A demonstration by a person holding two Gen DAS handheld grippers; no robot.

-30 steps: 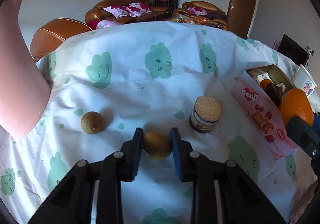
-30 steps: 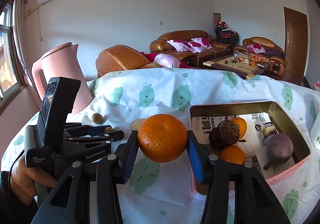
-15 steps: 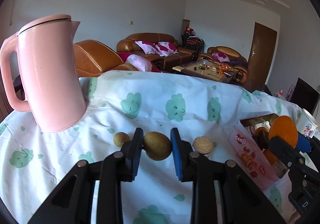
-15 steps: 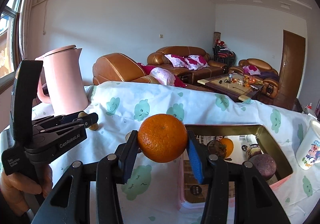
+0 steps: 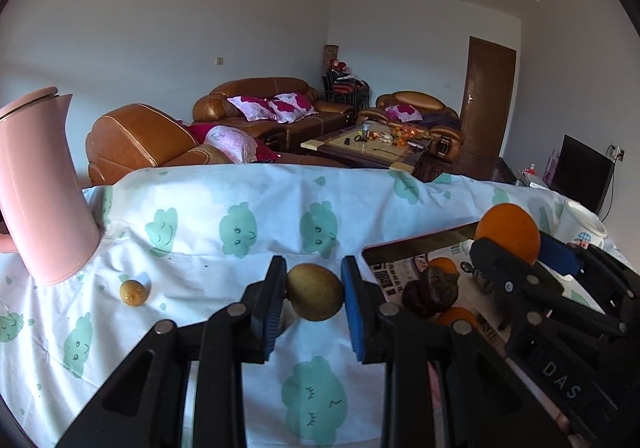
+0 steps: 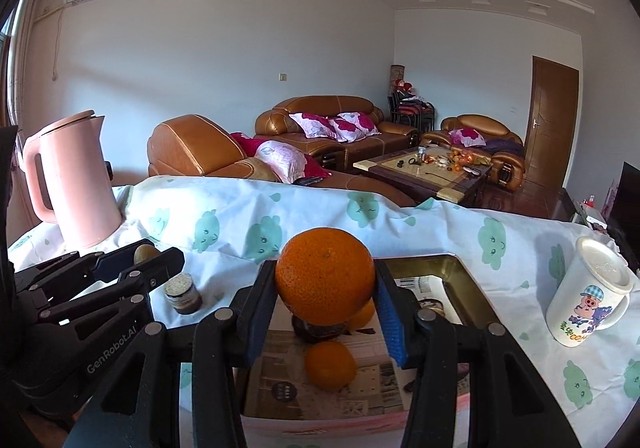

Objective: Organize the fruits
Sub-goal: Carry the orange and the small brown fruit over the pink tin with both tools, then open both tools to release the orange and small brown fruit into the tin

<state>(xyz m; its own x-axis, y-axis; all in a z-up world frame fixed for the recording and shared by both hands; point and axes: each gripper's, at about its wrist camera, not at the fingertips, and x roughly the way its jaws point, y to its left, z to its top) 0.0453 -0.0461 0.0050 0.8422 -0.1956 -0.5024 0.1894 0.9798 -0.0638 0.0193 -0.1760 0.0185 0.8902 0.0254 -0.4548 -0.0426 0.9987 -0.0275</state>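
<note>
Two hand-held grippers each carry a fruit toward a partly filled tin on a cloth-covered table.

The left gripper (image 5: 314,298) is clamped on a small yellow-brown fruit (image 5: 315,297), held above the cloth near the tin's left edge. The right gripper (image 6: 325,300) is clamped on an orange (image 6: 325,275), raised over the open tin (image 6: 464,284). Inside the tin lie at least two more oranges (image 6: 330,366) and a dark wrinkled fruit (image 5: 431,294). One small round fruit (image 5: 133,292) is left on the cloth near the pink kettle (image 5: 38,188), toward the table's left edge. Sorting looks well underway: two fruits to drop in, one to collect.
</note>
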